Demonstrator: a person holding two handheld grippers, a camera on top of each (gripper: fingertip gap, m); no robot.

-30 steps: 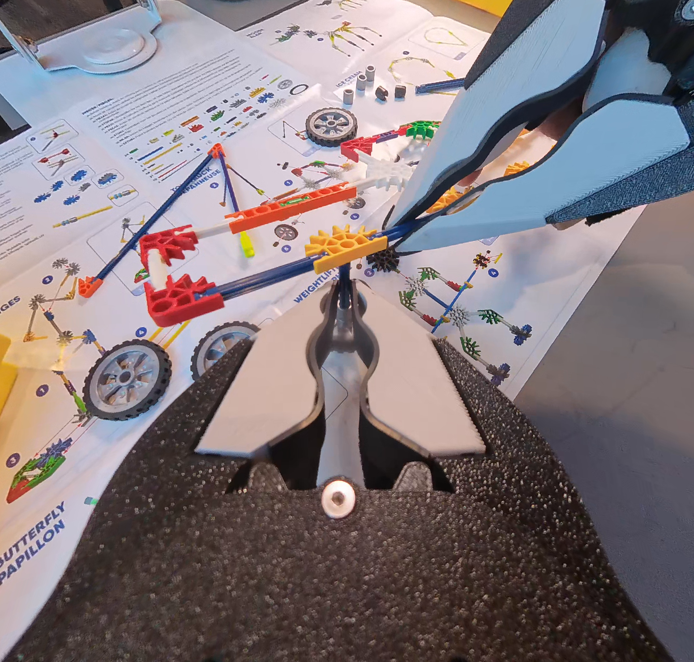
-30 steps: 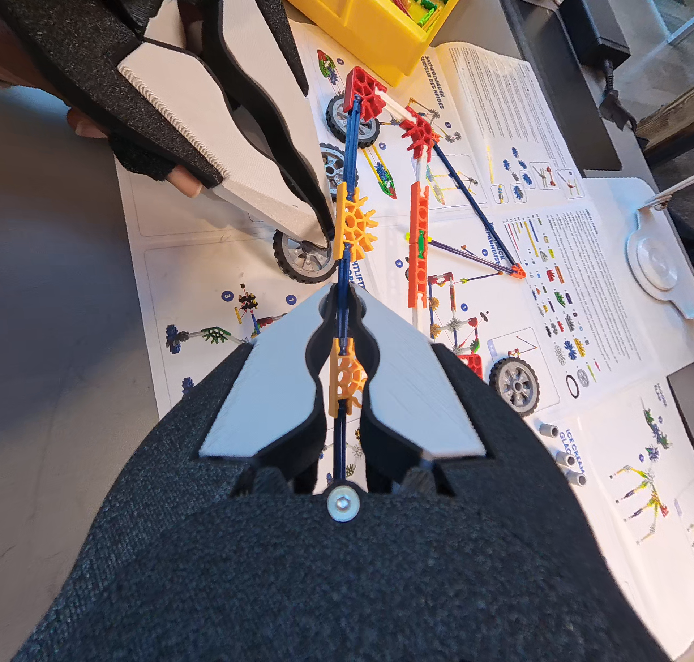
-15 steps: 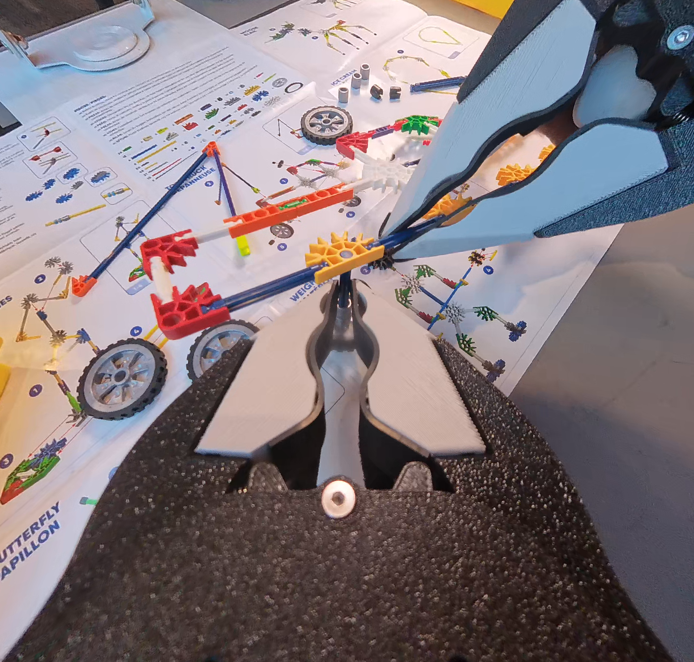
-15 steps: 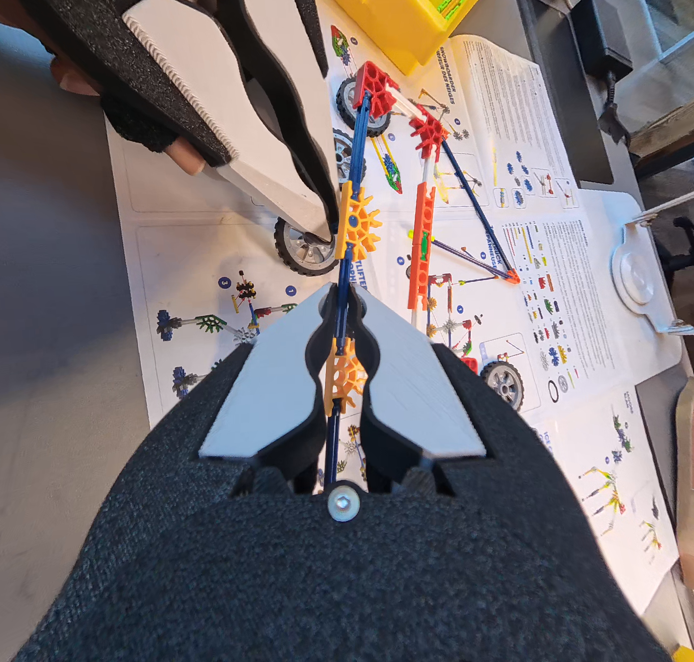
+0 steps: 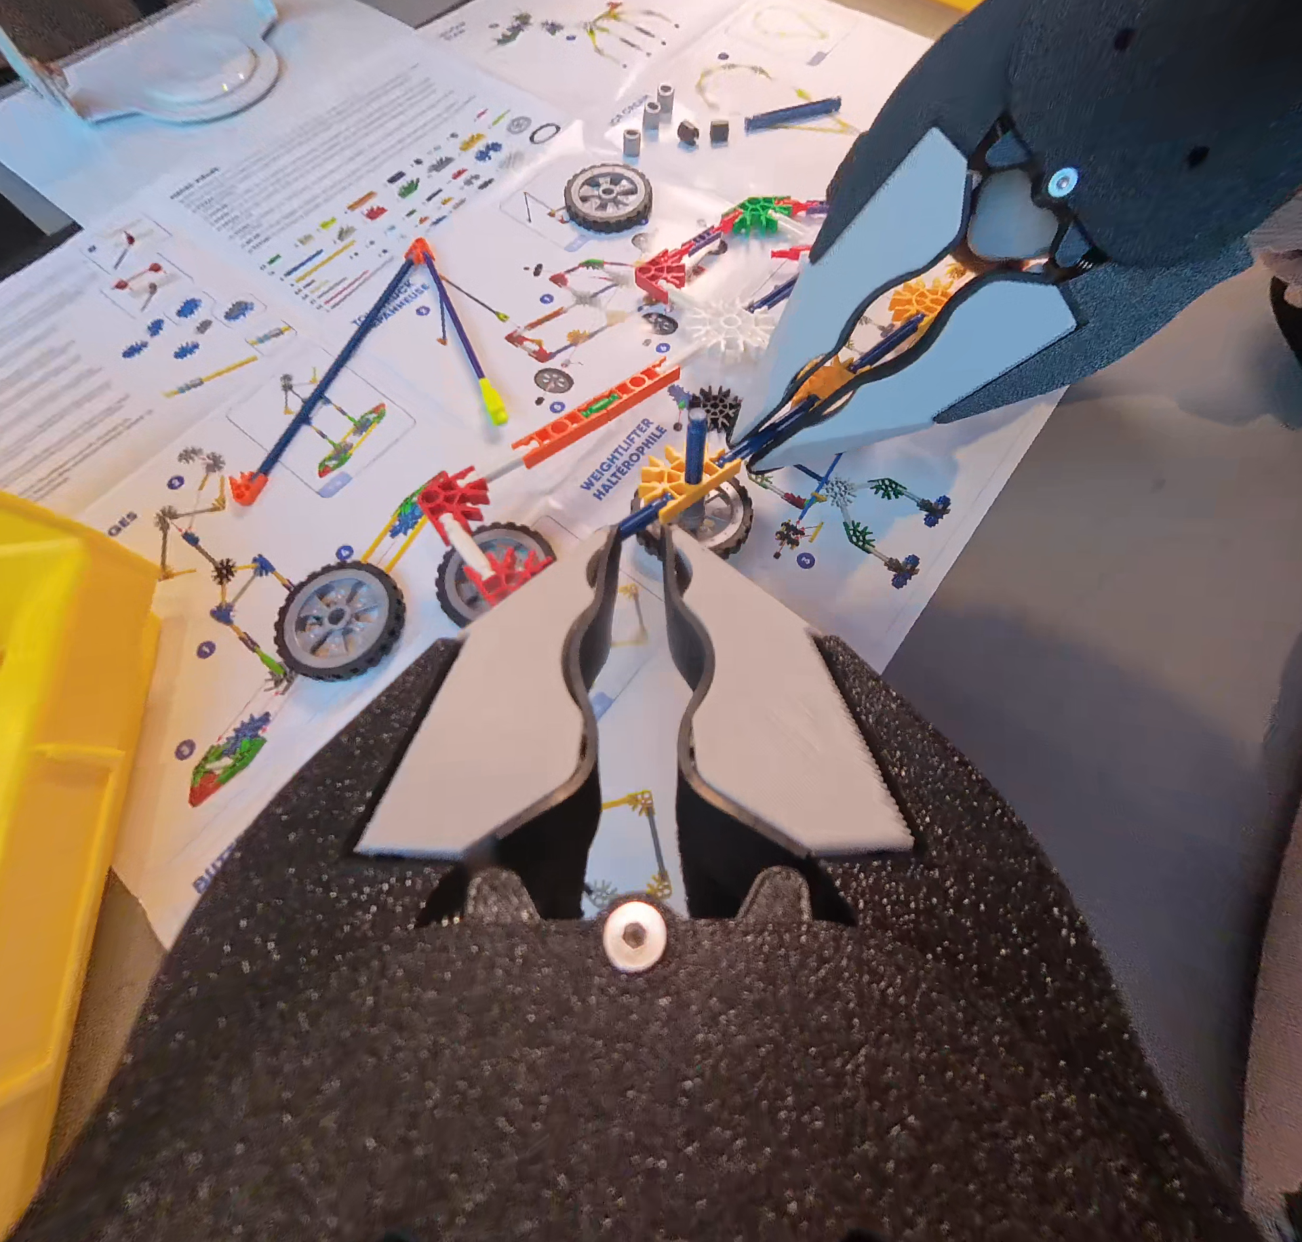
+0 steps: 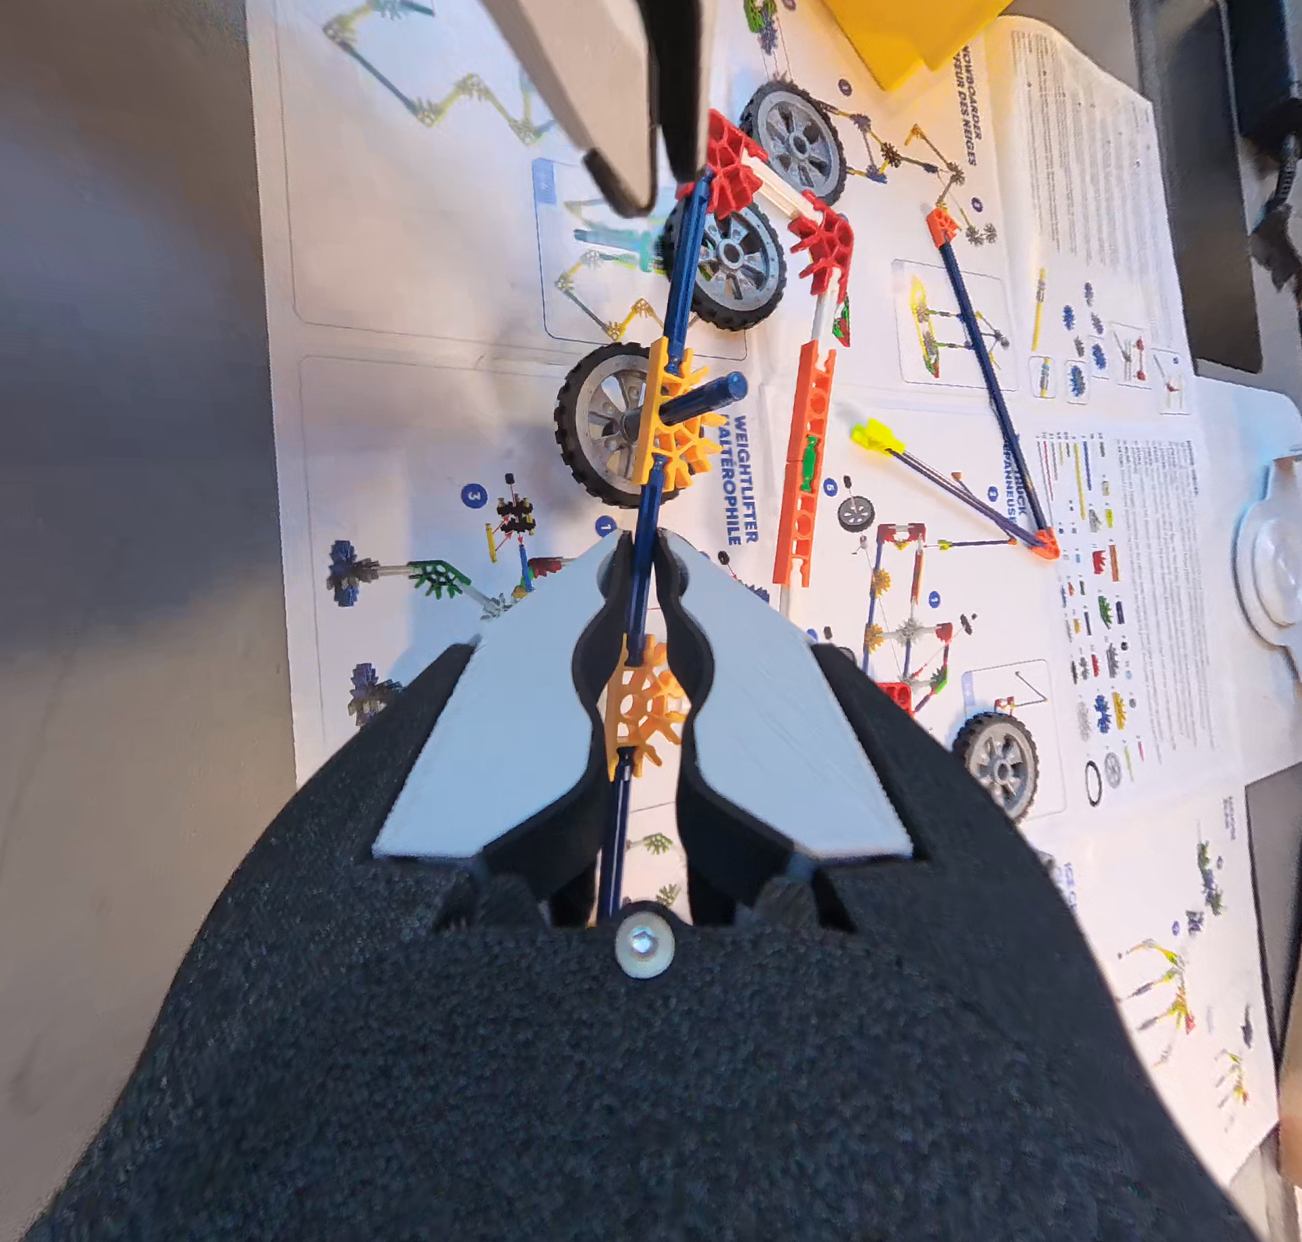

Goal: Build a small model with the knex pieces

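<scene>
Right wrist view: right tool (image 6: 640,539) pinches blue rod (image 6: 637,588) of toy frame; yellow connector (image 6: 673,412) just ahead. Left tool (image 5: 640,539) spread, empty, near grey wheel (image 5: 708,514).

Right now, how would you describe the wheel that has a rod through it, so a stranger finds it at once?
Start at the white printed instruction sheet covering the table. Just ahead of the right gripper stands a black rubber wheel with a grey spoked hub, behind a yellow snowflake-shaped connector. Unlike the other wheels, a short dark blue rod sticks out through its hub.
</scene>
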